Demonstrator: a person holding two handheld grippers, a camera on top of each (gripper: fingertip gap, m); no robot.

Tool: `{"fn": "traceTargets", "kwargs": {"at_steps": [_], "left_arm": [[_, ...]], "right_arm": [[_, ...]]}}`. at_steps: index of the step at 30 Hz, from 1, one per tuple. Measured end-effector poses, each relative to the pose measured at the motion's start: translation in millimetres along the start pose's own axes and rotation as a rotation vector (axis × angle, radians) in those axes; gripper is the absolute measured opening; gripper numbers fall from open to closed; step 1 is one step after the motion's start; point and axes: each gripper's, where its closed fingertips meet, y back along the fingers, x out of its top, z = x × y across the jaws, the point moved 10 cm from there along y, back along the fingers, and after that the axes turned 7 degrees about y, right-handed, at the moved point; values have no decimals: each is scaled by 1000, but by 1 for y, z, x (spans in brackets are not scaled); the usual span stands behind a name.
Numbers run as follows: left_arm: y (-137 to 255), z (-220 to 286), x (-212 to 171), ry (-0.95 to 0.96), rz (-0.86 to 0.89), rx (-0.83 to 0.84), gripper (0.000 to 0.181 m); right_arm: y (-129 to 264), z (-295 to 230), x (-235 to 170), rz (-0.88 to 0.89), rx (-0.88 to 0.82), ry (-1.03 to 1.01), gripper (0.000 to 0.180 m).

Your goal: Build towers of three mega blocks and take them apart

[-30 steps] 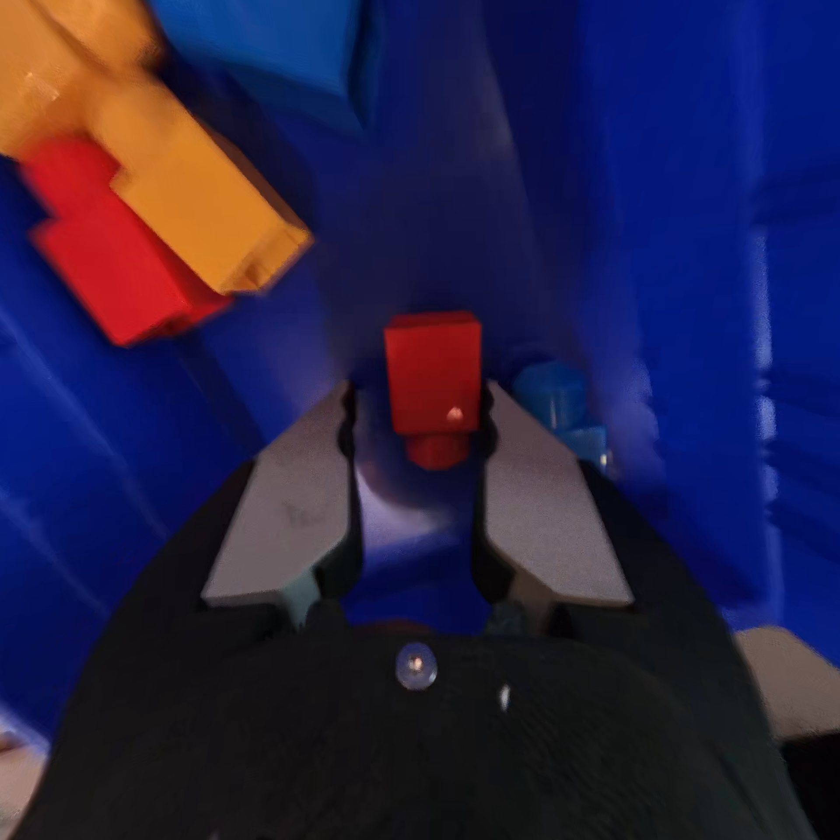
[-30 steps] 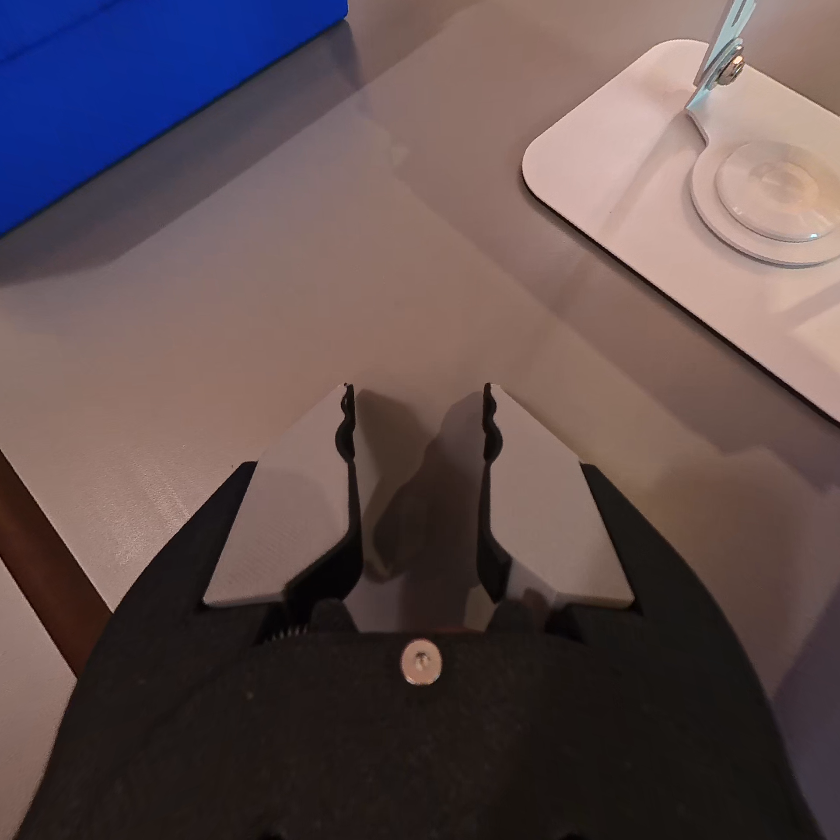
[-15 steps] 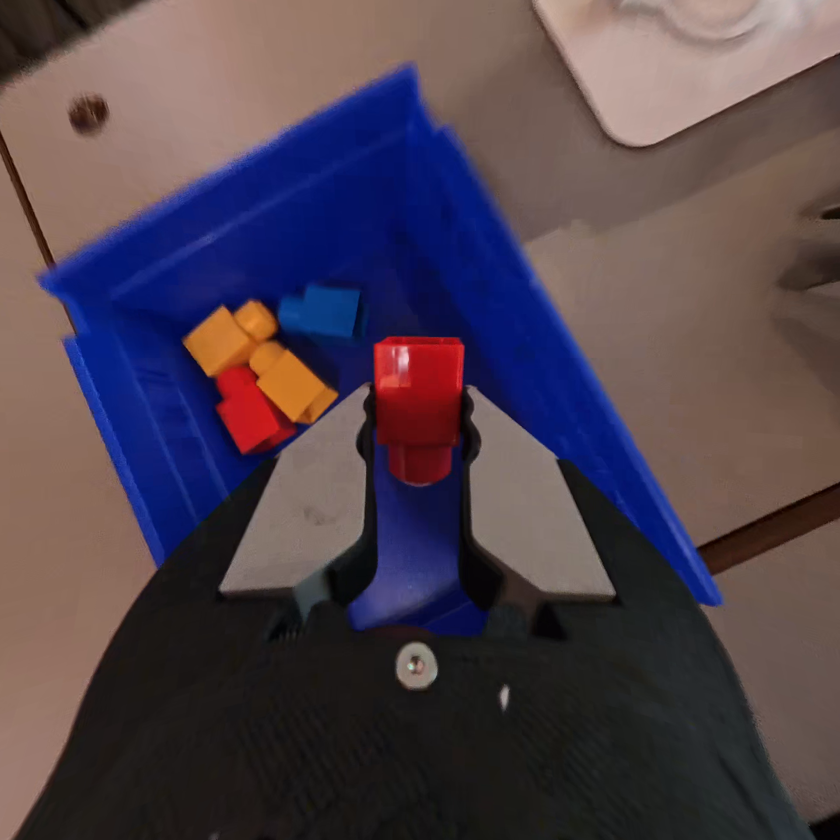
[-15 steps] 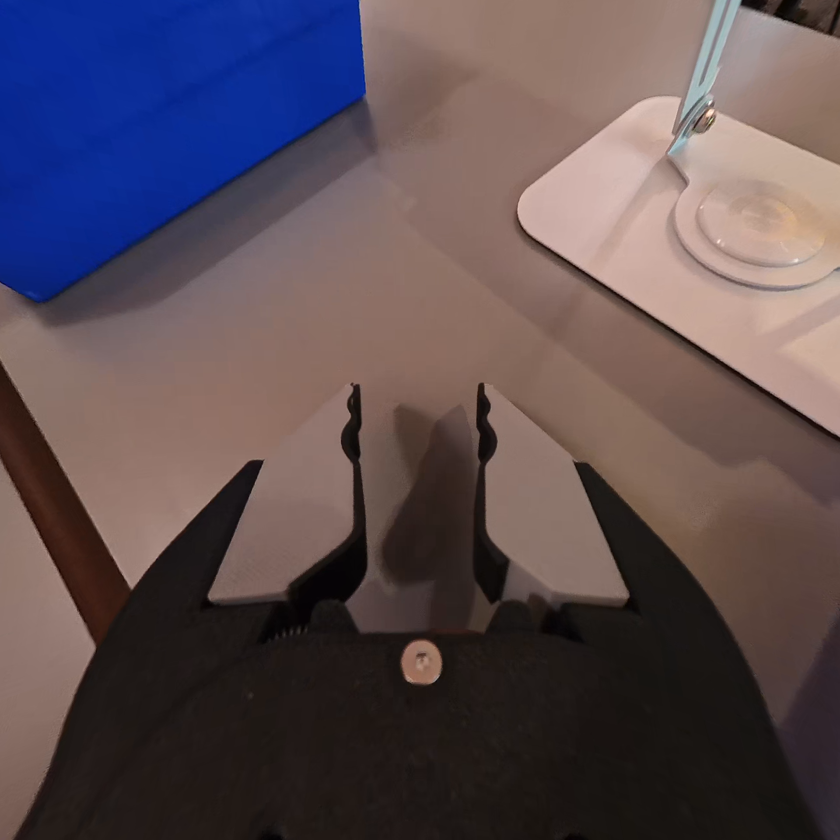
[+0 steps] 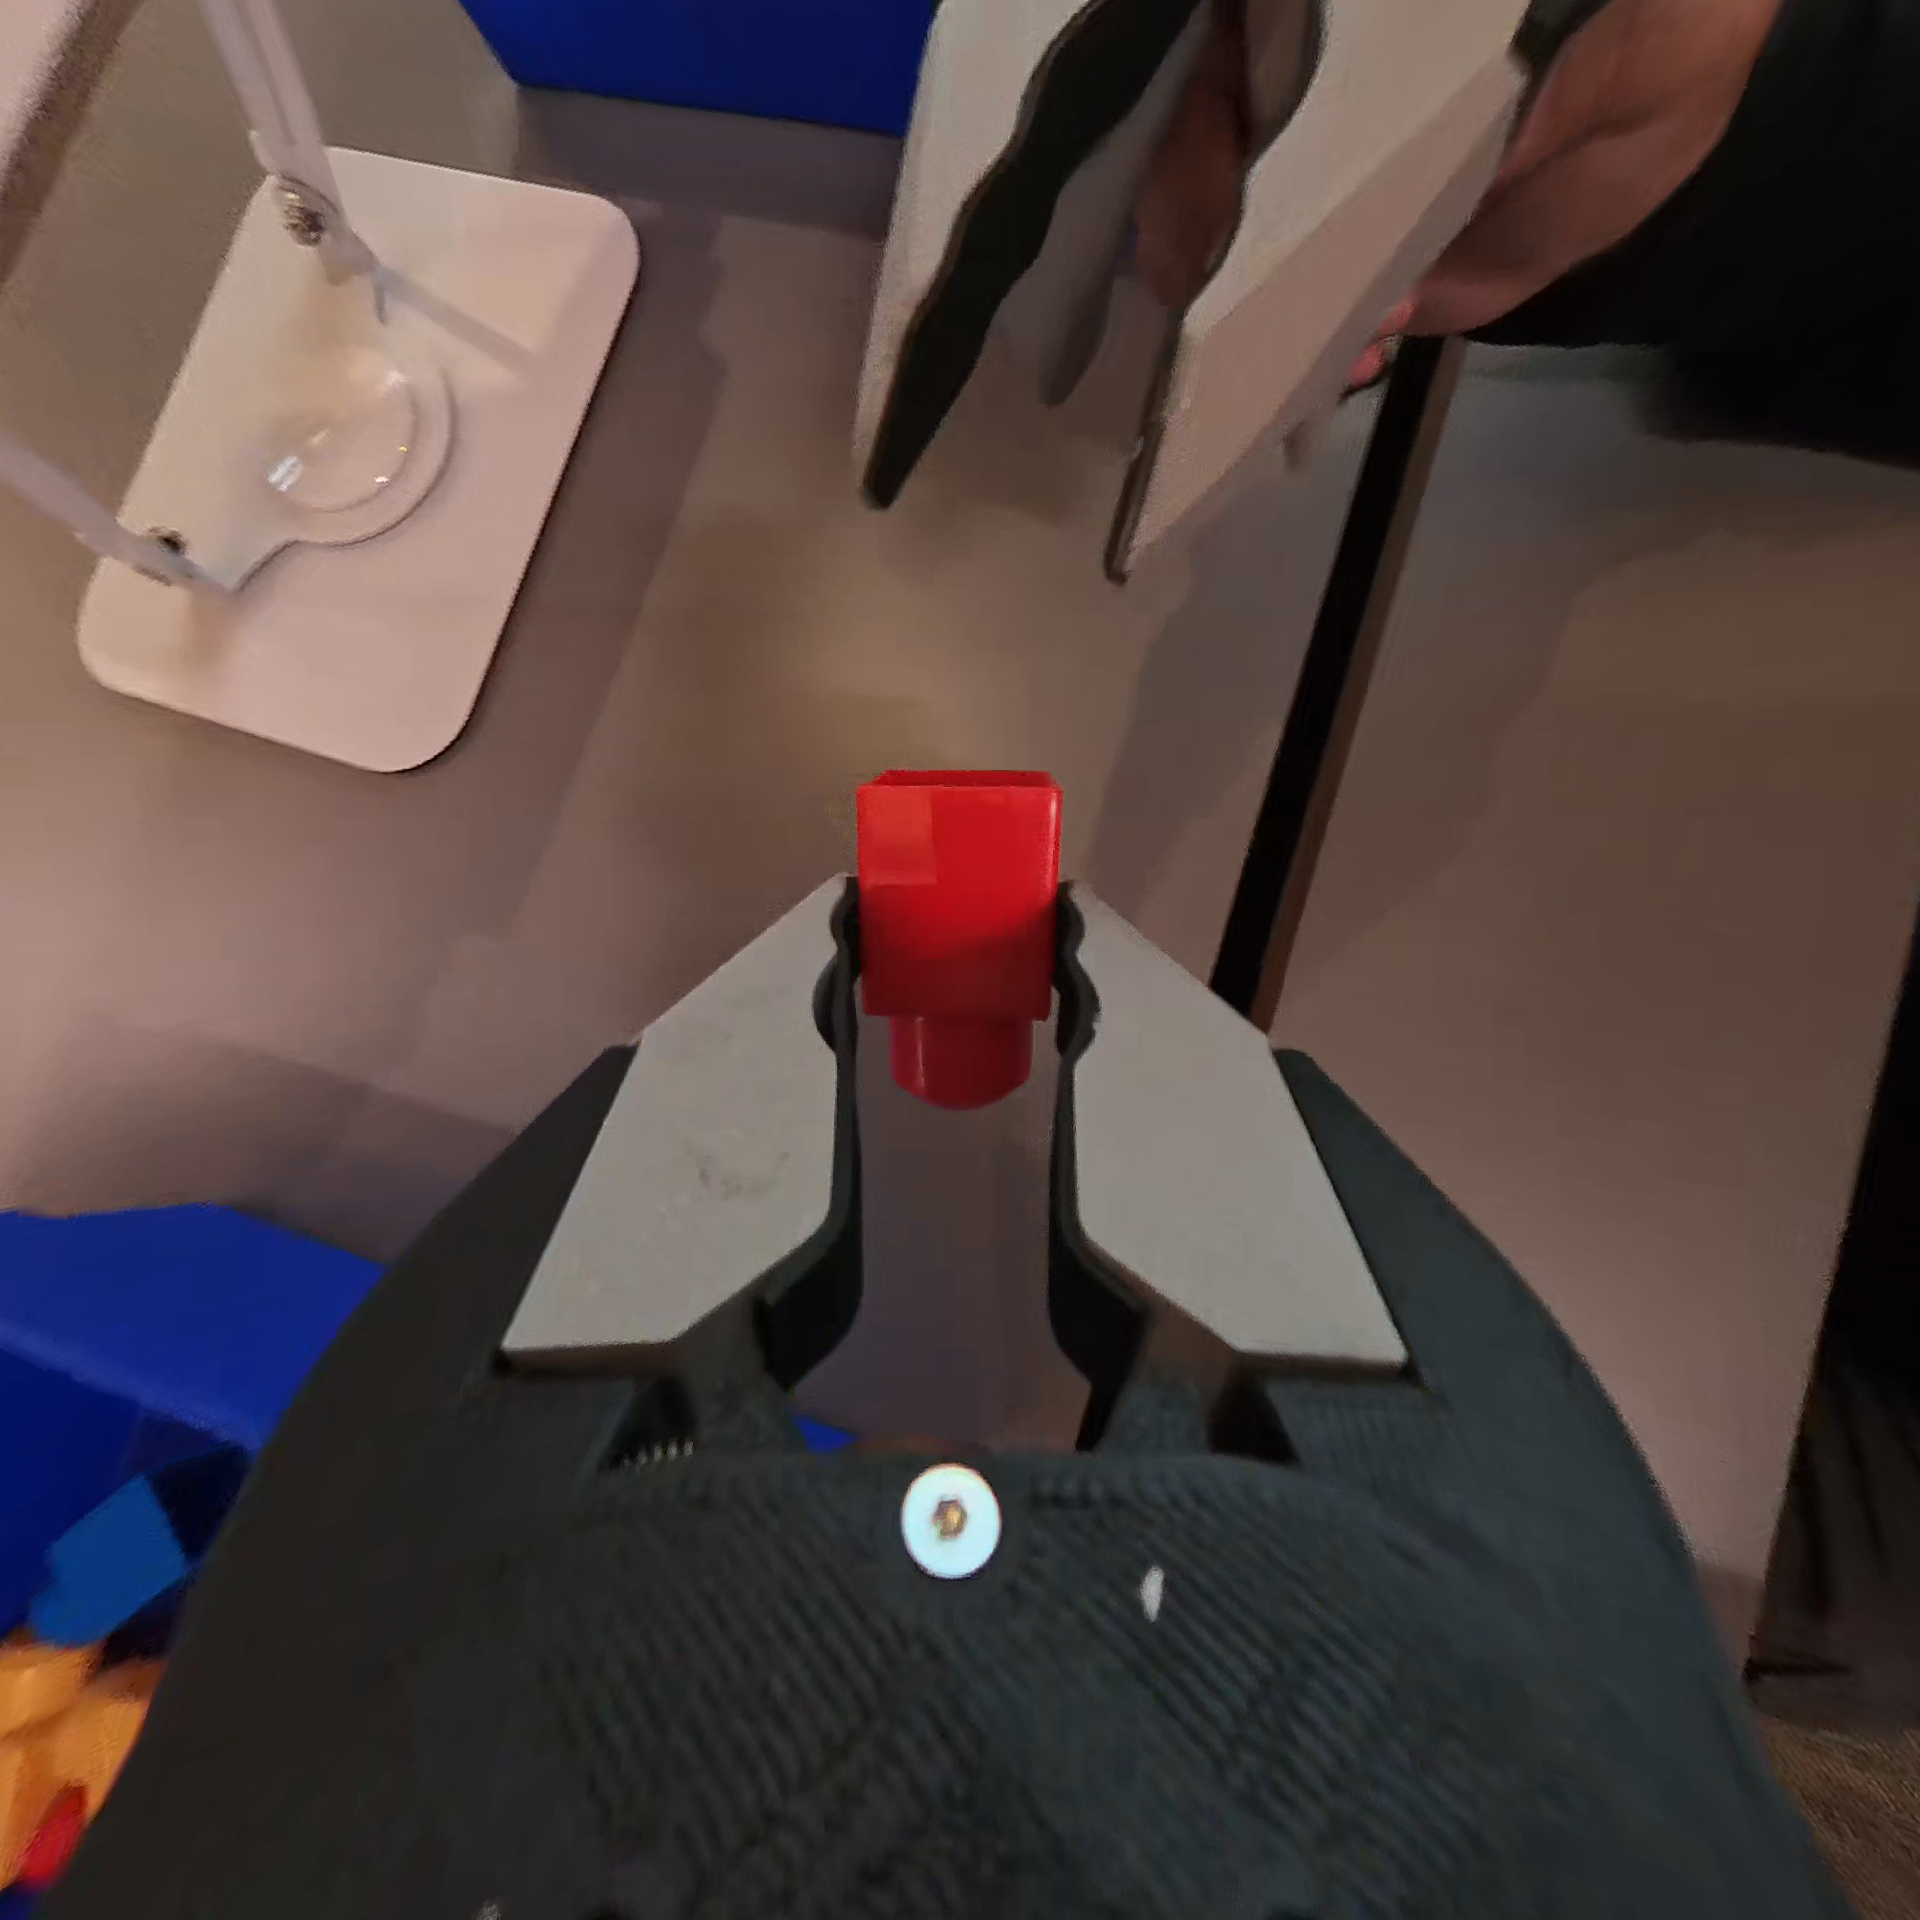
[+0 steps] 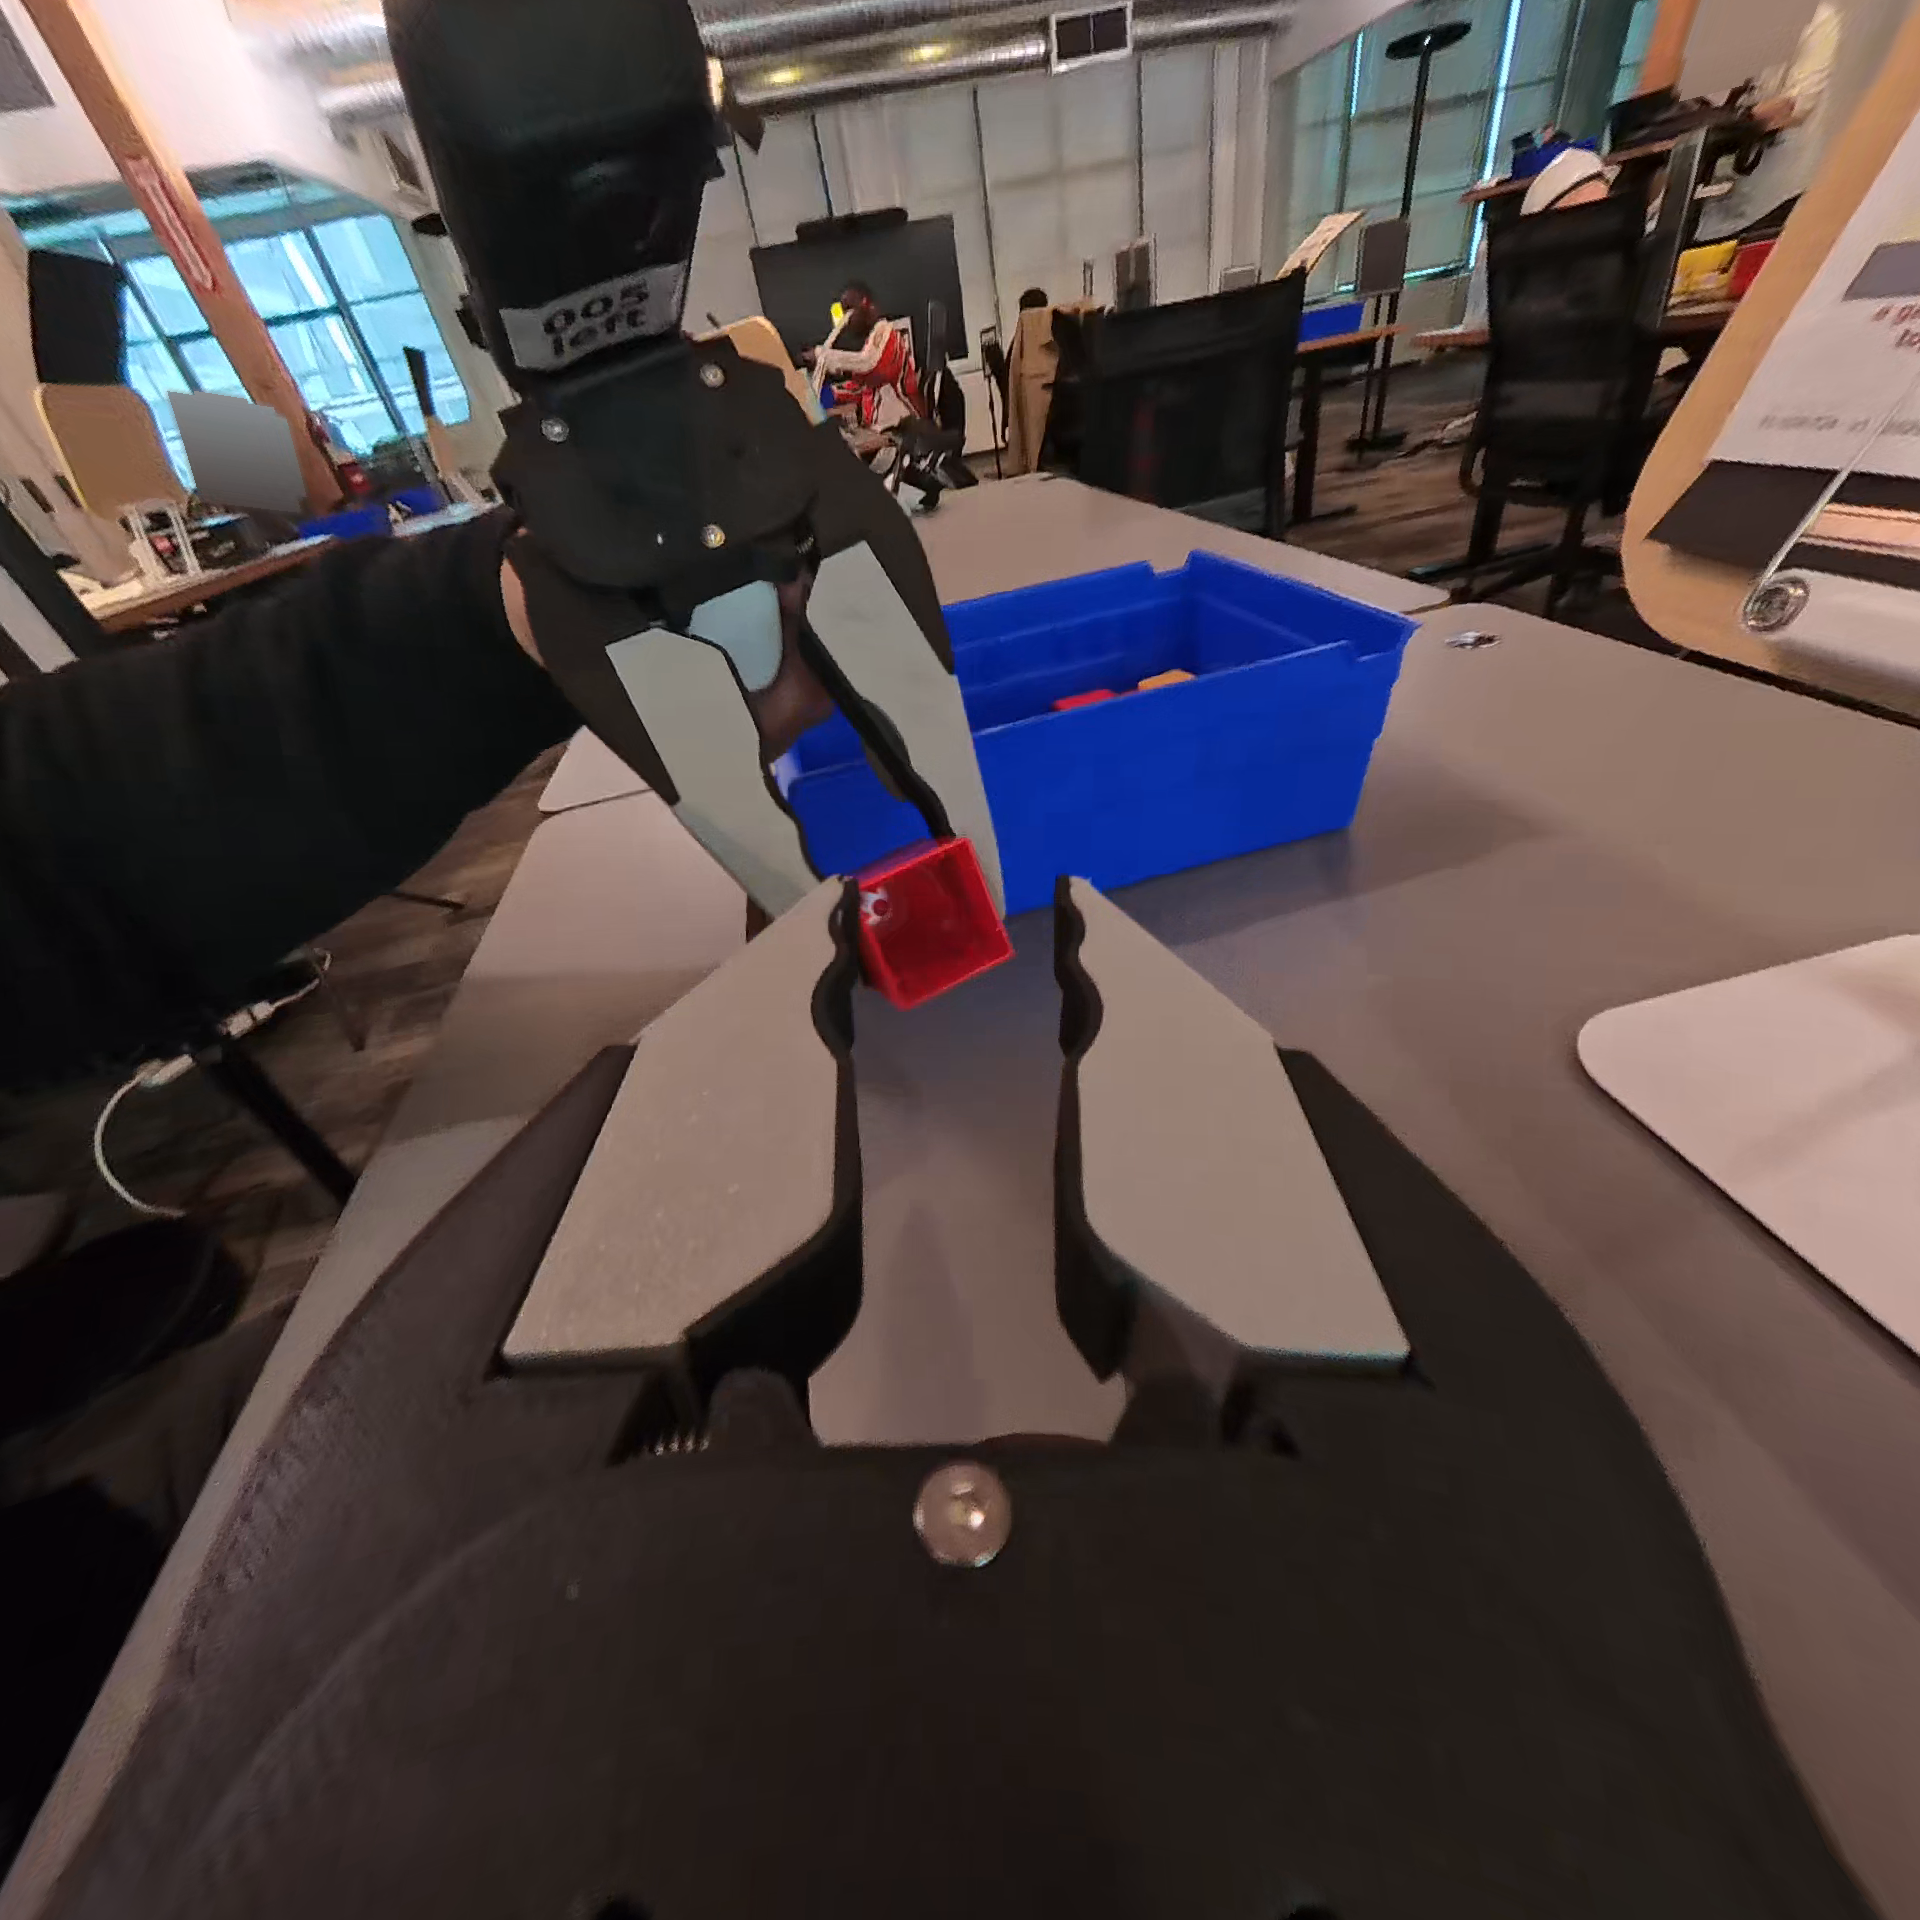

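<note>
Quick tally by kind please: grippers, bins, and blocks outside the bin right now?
grippers: 2, left gripper and right gripper
blue plastic bin: 1
red plastic mega block outside the bin: 1, clamped between the left gripper's fingers
Total: 4

red mega block (image 5: 956, 914): one-stud brick, glossy, square body with a single round stud. you hold it pinched by two opposite side faces at the tips of your left claw (image 5: 956, 951), clear above the grey desk (image 5: 520, 935). its stud points back toward the claw's body and its hollow open underside faces away, showing in the right wrist view (image 6: 930, 935) as an open square cavity, tilted. remaining blocks: in the blue bin (image 6: 1195, 769) on the desk, a red one (image 6: 1086, 701) and an orange one (image 6: 1164, 681) peek above the rim; in the left wrist view blurred orange blocks (image 5: 62, 1704) show at the lower left edge.
</note>
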Motion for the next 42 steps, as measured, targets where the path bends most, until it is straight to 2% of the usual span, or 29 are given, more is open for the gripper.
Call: {"fn": "traceTargets", "kwargs": {"at_steps": [3,9,11,13,17,20,23,25,27,32,37,41,42], "left_arm": [[-5,1,2,-7,3,-1,35],[-10,4,7,15,64,-58,34],[-13,7,8,12,73,-73,35],[-17,5,7,32,83,-64,35],[-20,0,5,72,172,-49,41],[-20,1,-4,55,193,47,41],[-29,3,-12,1,213,222,35],[-33,5,-10,-48,257,387,31],[-35,14,-3,-53,330,466,28],[-59,23,5,-36,347,361,30],[-72,33,9,-8,447,274,27],[-68,38,3,-53,501,323,0],[-65,38,1,-41,518,308,0]], "right_arm": [[-4,-3,-3,-28,46,1,25],[-15,-7,-12,-111,102,-17,23],[-17,-11,-13,-127,141,1,3],[-16,-11,-13,-142,126,7,2],[-10,0,-13,-103,136,-106,0],[1,11,-10,-16,123,-192,0],[10,18,-4,97,196,-325,0],[12,21,-5,109,197,-366,0],[14,22,-6,102,184,-367,0],[31,29,3,236,267,-484,0],[27,27,1,201,358,-548,0],[23,28,-8,113,339,-562,0],[23,30,-9,111,333,-575,0]]}}
